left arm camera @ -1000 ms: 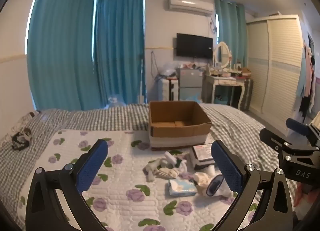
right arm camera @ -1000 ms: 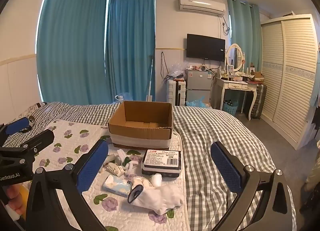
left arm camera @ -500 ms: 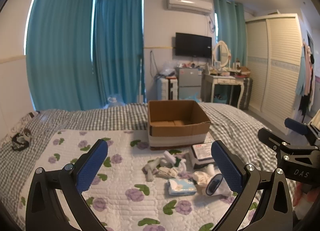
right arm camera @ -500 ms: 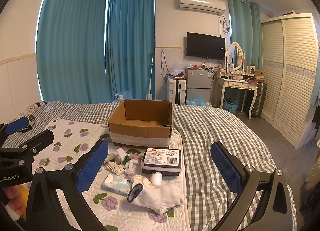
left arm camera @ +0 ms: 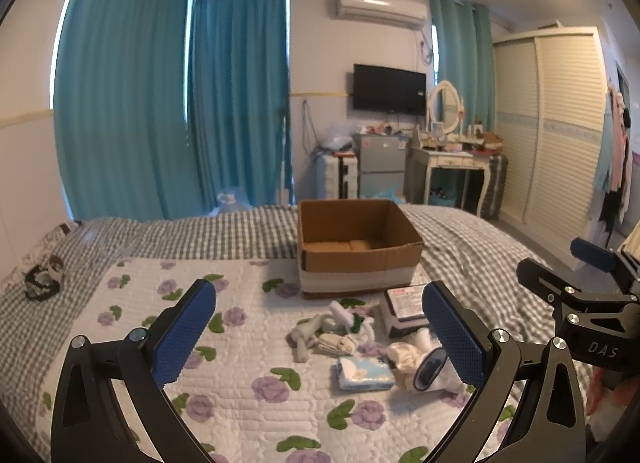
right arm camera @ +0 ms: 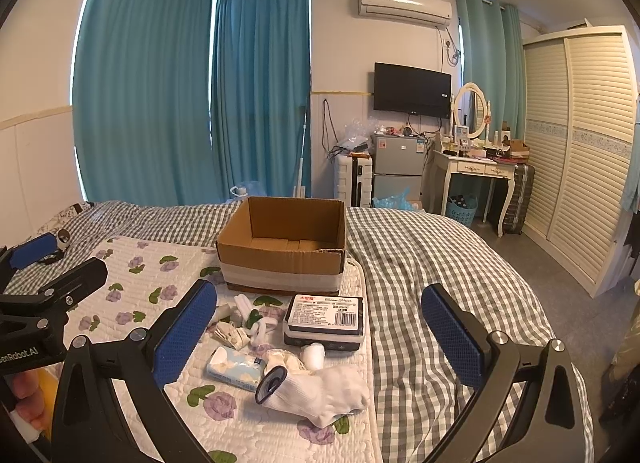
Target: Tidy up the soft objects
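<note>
An open cardboard box (left arm camera: 358,247) (right arm camera: 284,251) stands empty on the bed. In front of it lies a pile of small soft items: a white sock (right arm camera: 320,393), a blue tissue pack (left arm camera: 366,373) (right arm camera: 236,369), pale rolled socks (left arm camera: 336,343) (right arm camera: 232,335) and a cream bundle (left arm camera: 404,355). A flat labelled pack (right arm camera: 324,319) (left arm camera: 404,309) lies beside them. My left gripper (left arm camera: 318,337) is open and empty, held above the quilt short of the pile. My right gripper (right arm camera: 318,337) is open and empty, above the pile's right side.
The floral quilt (left arm camera: 240,383) covers the near bed over a grey checked sheet (right arm camera: 420,263). A small dark object (left arm camera: 42,279) lies at the left edge. A dressing table (right arm camera: 476,171), mini fridge (right arm camera: 396,171) and wardrobe (right arm camera: 580,151) stand beyond the bed.
Both grippers drifted only slightly; the scene shifted a little in each view. Nothing was grasped or moved.
</note>
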